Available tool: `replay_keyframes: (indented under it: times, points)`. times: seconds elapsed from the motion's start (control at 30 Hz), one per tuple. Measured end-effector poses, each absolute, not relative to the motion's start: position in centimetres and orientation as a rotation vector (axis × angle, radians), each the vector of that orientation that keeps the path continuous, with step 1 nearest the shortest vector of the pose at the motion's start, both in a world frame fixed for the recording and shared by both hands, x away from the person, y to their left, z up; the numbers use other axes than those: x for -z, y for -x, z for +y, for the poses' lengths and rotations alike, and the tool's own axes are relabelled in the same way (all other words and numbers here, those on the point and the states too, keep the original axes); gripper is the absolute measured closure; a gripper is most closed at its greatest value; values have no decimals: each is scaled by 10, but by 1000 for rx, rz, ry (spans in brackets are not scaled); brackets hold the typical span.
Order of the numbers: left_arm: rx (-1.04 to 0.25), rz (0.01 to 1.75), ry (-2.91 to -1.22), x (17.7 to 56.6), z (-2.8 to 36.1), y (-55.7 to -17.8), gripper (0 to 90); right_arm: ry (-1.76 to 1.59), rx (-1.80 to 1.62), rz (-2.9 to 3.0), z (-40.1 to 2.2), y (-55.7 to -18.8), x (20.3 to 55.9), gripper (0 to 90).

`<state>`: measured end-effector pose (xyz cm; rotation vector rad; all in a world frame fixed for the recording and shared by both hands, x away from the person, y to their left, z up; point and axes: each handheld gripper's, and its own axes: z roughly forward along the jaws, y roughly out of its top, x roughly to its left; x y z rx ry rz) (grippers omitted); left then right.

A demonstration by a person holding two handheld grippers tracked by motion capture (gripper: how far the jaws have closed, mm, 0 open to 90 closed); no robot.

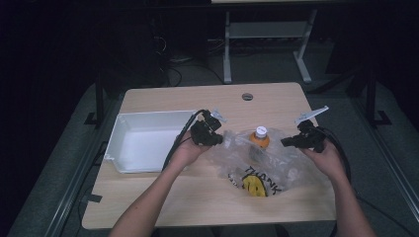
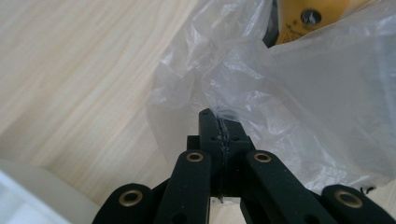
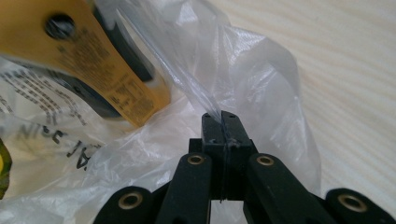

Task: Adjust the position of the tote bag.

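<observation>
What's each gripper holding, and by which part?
Both hold the clear crinkled plastic bag: left gripper pinches its left top edge, right gripper its right top edge. The orange bottle stands inside, ungripped.

White tray [image 1: 129,157] on table [image 1: 197,197] left side; desk legs [image 1: 227,49] behind.

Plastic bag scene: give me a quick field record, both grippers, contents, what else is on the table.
bag: clear plastic bag with black print and a yellow smiley, lying on the table
left gripper: shut on the bag's left edge
right gripper: shut on the bag's right edge
contents: orange bottle with a white cap, upright between the two grippers
bag mouth: stretched between the two grips
bin: white tray on the left of the table, nothing in it
</observation>
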<state>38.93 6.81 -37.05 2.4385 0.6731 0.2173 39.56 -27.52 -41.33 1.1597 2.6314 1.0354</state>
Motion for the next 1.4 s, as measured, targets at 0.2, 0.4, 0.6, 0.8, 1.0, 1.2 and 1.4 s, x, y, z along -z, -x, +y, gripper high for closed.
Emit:
replay_keyframes:
  times: [0.2, 0.4, 0.6, 0.8, 1.0, 1.2, 1.4]
  points:
    - [-210, 681, -2451, 382, 67, -384, 900, -1163, -971, 2675, -271, -398, 425, 898]
    - [-232, 657, -2493, 390, 61, -376, 900, -1192, -929, 2704, -268, -396, 444, 898]
    - [-210, 646, -2507, 400, 57, -371, 900, -1230, -918, 2713, -268, -395, 454, 898]
    - [-199, 653, -2513, 408, 57, -368, 900, -1253, -915, 2706, -268, -397, 458, 898]
    - [-207, 658, -2506, 410, 58, -366, 900, -1260, -912, 2681, -271, -394, 452, 813]
    - [-209, 666, -2493, 407, 59, -366, 899, -1230, -1009, 2611, -280, -379, 429, 746]
    - [-203, 681, -2487, 408, 59, -367, 899, -1159, -1069, 2562, -288, -359, 406, 698]
